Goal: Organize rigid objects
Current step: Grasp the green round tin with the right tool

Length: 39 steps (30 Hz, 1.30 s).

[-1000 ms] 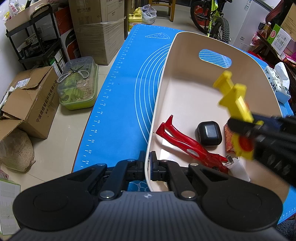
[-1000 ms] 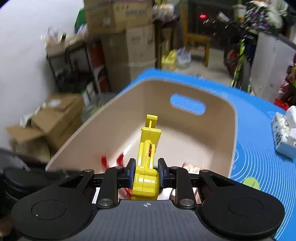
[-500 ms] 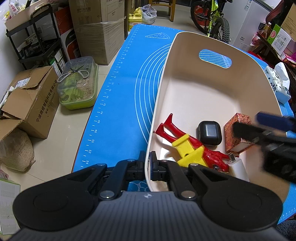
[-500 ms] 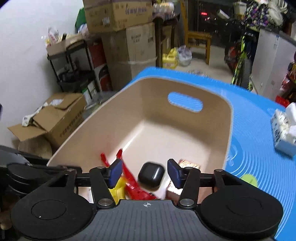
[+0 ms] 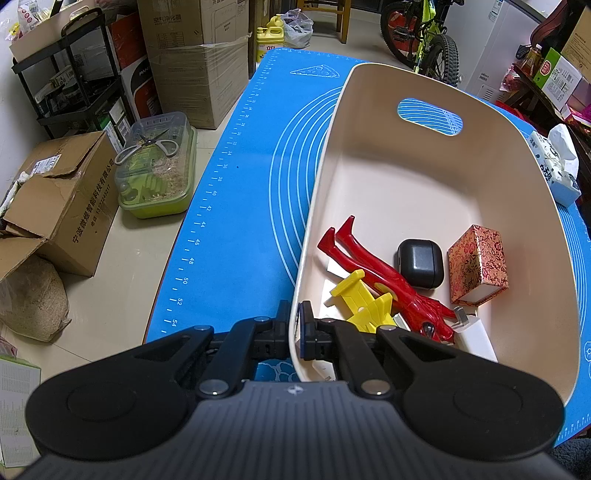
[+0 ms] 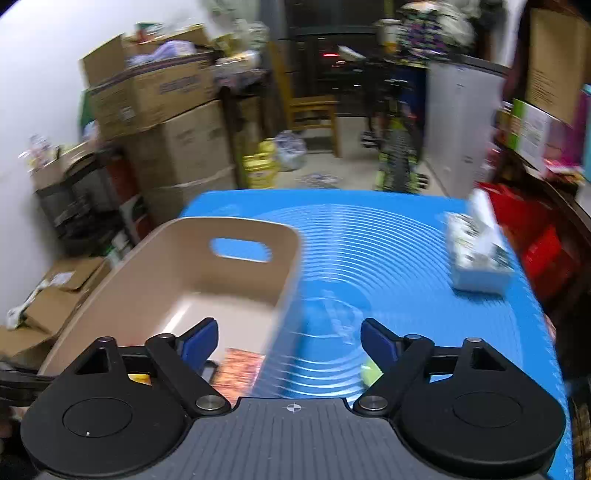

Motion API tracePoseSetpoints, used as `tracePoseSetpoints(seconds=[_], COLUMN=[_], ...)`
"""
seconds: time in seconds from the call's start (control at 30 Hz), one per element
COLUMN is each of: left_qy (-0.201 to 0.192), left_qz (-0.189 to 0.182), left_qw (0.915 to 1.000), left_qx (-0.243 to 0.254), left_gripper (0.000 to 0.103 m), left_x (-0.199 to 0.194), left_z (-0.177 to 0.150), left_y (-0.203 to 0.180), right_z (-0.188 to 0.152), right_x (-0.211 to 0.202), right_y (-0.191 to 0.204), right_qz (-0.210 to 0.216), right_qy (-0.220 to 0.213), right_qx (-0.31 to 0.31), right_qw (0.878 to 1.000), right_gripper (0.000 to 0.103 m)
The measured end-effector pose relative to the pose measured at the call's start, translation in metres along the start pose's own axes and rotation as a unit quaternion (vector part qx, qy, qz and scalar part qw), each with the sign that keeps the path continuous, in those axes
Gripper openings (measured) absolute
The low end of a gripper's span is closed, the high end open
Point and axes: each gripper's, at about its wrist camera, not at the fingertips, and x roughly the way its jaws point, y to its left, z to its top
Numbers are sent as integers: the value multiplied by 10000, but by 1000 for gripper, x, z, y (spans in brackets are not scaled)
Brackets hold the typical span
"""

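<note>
A beige bin [image 5: 517, 177] with a handle slot stands on the blue mat [image 5: 251, 192]. My left gripper [image 5: 295, 326] is shut on the bin's near rim. Inside lie a yellow toy [image 5: 364, 301], a red toy figure [image 5: 373, 267], a black case [image 5: 420, 263], a patterned red box [image 5: 478, 264] and a white block [image 5: 478, 338]. My right gripper [image 6: 290, 338] is open wide and empty, above the bin's right wall [image 6: 284, 295]. A small yellow-green object [image 6: 370, 370] lies on the mat by its right finger.
A tissue pack [image 6: 476, 254] sits at the mat's right side, and shows in the left wrist view [image 5: 557, 170]. Cardboard boxes [image 5: 62, 206], a green container with scissors [image 5: 159, 173] and a black shelf [image 5: 70, 74] stand on the floor to the left. A bicycle [image 5: 424, 33] is behind.
My right gripper opened and dropped the yellow toy into the bin, then pulled back and swung right, out of the left wrist view. The left gripper has stayed on the rim.
</note>
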Motion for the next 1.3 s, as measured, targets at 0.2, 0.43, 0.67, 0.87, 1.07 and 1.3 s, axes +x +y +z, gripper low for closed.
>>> tracePoseSetpoints(seconds=[0.2, 0.43, 0.67, 0.87, 1.07, 1.3], left_qy=[1, 0, 1, 2, 2, 3], left_qz=[-2, 1, 0, 0, 2, 2], left_qw=[10000, 10000, 10000, 10000, 10000, 10000], left_qx=[0, 2, 2, 2, -1, -2], left_gripper=[6, 6, 6, 6, 6, 6], left_x=[0, 0, 0, 0, 0, 0], left_z=[0, 0, 0, 0, 0, 0], left_y=[0, 0, 0, 0, 0, 0], right_z=[-18, -37, -50, -59, -64, -65], right_x=[9, 47, 88, 117, 127, 124], right_y=[-40, -52, -56, -63, -67, -68], right_qz=[-457, -612, -682, -877, -892, -902], right_qy=[-126, 124, 406, 532, 545, 358], right_qx=[149, 37, 176, 195, 55, 66], right_qw=[9988, 9980, 9967, 9945, 9945, 9953], right_gripper=[96, 96, 96, 95, 87, 64])
